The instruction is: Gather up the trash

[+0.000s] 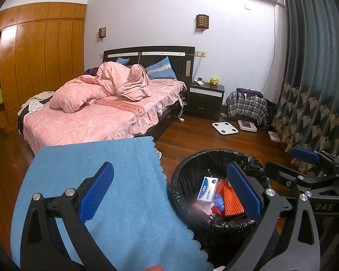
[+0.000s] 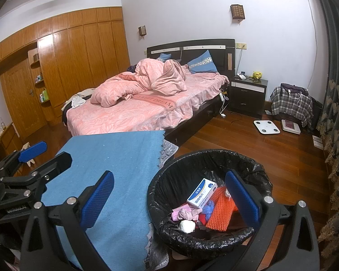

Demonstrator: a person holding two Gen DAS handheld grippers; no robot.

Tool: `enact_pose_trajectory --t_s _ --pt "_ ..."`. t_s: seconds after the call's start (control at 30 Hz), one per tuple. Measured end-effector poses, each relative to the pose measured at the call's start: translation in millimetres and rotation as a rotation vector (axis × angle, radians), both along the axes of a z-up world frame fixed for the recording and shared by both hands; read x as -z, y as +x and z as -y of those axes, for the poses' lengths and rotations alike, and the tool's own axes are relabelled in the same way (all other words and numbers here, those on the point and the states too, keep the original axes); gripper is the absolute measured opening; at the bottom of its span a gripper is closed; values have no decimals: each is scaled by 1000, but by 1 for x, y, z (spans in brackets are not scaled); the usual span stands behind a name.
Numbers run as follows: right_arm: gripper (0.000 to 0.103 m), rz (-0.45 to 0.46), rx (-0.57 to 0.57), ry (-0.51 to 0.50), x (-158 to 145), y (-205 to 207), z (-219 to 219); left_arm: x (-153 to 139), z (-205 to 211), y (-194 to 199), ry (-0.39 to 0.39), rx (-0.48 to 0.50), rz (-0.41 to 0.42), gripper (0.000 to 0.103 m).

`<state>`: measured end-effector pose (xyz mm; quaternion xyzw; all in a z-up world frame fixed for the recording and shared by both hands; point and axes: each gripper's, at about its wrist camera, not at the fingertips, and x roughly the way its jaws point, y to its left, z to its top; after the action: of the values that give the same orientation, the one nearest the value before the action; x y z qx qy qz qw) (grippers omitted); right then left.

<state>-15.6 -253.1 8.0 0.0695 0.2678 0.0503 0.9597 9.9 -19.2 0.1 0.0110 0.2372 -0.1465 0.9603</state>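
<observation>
A bin with a black liner (image 2: 205, 152) stands on the wood floor beside a table under a blue cloth (image 2: 115, 158). Inside lie a white and blue box (image 2: 201, 192), an orange foam net (image 2: 221, 212), a pink crumpled piece (image 2: 185, 213) and a white wad (image 2: 187, 225). My right gripper (image 2: 169, 199) is open and holds nothing; its right finger is over the bin, its left over the cloth. My left gripper (image 1: 169, 192) is open and bare too, straddling the cloth (image 1: 101, 158) and the bin (image 1: 214, 152). The box (image 1: 208, 189) shows there as well.
A bed with pink bedding (image 2: 147, 103) lies behind the table. A dark nightstand (image 2: 248, 94), a white scale (image 2: 266, 126) and a plaid-covered pile (image 2: 291, 103) sit further back. Dark curtains (image 1: 316, 79) hang on the right; a wooden wardrobe (image 2: 79, 63) fills the left wall.
</observation>
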Motion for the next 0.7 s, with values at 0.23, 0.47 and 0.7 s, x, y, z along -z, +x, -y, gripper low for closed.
enact_pose_trajectory --t_s 0.23,0.47,0.7 --pt "97 -1 0 0 0 0 0 -1 1 0 -1 0 -1 98" --pt "97 -1 0 1 0 0 0 -1 1 0 1 0 -1 98" --pt "97 -2 0 0 -1 1 0 -1 0 0 1 0 -2 98"
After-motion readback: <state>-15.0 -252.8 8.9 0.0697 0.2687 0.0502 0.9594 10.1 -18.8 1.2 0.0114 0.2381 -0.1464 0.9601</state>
